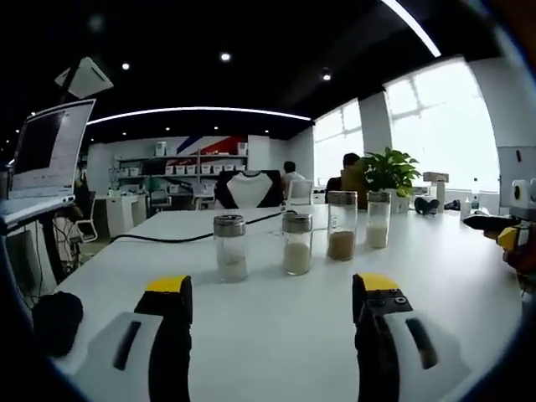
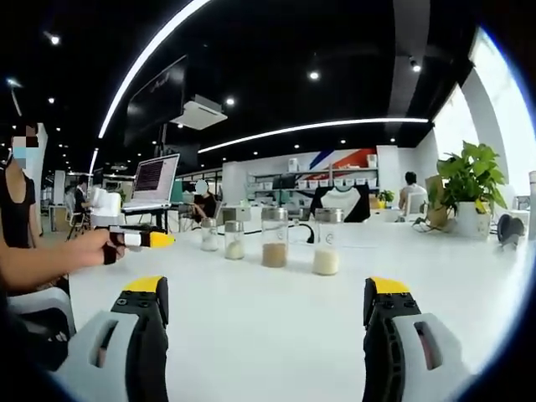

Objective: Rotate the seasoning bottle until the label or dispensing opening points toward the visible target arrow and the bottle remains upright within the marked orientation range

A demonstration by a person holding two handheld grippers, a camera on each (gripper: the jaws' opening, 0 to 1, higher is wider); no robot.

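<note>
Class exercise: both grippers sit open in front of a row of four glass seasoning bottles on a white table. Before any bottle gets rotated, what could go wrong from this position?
1. The seasoning bottles stand close together in a row, so the wide-open left gripper might bump a neighbour while closing on one.
2. They are tall and narrow; an off-centre squeeze could tip one on the white table.
3. A black cable lies behind the row and could snag.
4. The right gripper, also open, may crowd the same approach.

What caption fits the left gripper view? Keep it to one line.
Open left gripper faces four seasoning bottles standing upright on a white table.
</note>
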